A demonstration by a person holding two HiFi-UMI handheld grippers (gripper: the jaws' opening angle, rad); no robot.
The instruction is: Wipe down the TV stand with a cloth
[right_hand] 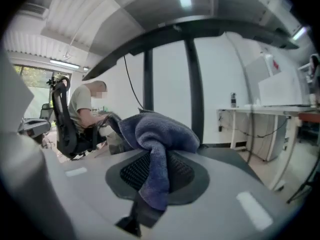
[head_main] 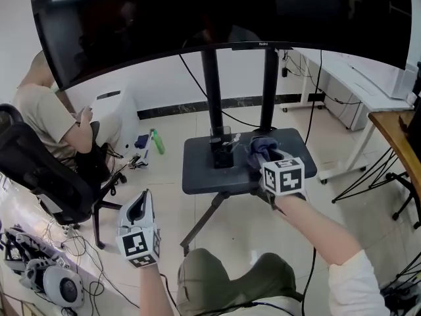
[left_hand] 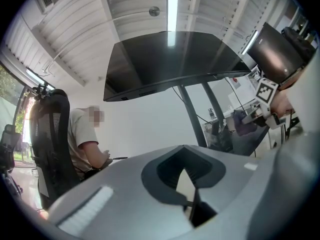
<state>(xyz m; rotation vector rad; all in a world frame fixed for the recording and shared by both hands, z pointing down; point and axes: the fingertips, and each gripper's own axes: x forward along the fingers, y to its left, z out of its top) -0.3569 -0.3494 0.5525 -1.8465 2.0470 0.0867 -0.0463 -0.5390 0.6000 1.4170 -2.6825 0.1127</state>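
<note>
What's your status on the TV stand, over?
Right gripper shut on blue cloth, on stand base. Left gripper shut, empty, clear of base. Black box by pole, beside cloth.

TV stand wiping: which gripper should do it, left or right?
Right. The right gripper is shut on the blue cloth over the stand's base; the left gripper holds nothing, away from it.
</note>
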